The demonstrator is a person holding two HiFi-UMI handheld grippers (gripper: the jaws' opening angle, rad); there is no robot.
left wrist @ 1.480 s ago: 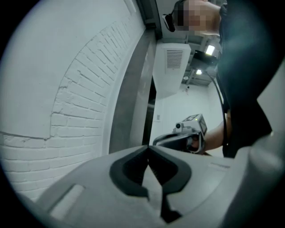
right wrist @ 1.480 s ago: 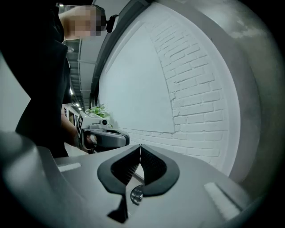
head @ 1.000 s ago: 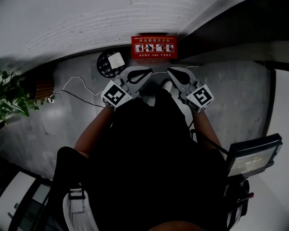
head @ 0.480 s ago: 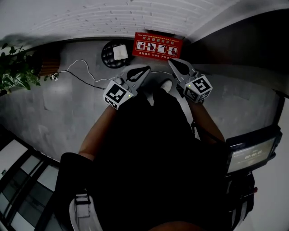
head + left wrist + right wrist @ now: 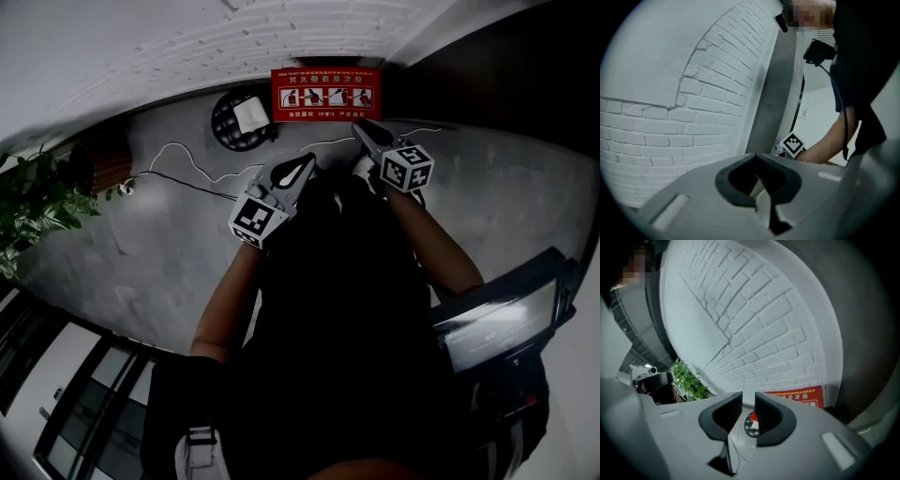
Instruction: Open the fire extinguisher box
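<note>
The red fire extinguisher box (image 5: 322, 94) stands on the grey floor against the white brick wall, with white pictograms on its face. My right gripper (image 5: 361, 127) points at its lower right part, tips just short of it. Its jaws have just been opening and now stand a little apart with nothing between them. In the right gripper view the red box (image 5: 797, 397) shows just past the right gripper (image 5: 748, 397). My left gripper (image 5: 305, 167) hangs lower left of the box, farther from it. The left gripper (image 5: 756, 155) is shut and empty.
A black round object with a white piece on top (image 5: 242, 120) sits on the floor left of the box. A thin cable (image 5: 187, 164) runs across the floor to the left. A green plant (image 5: 37, 202) stands at far left. A dark screen (image 5: 497, 323) is at lower right.
Both grippers have moved toward the red box, the right one farther and with a roll. The right jaws, closed before, now show a gap. The left jaws stay closed.
</note>
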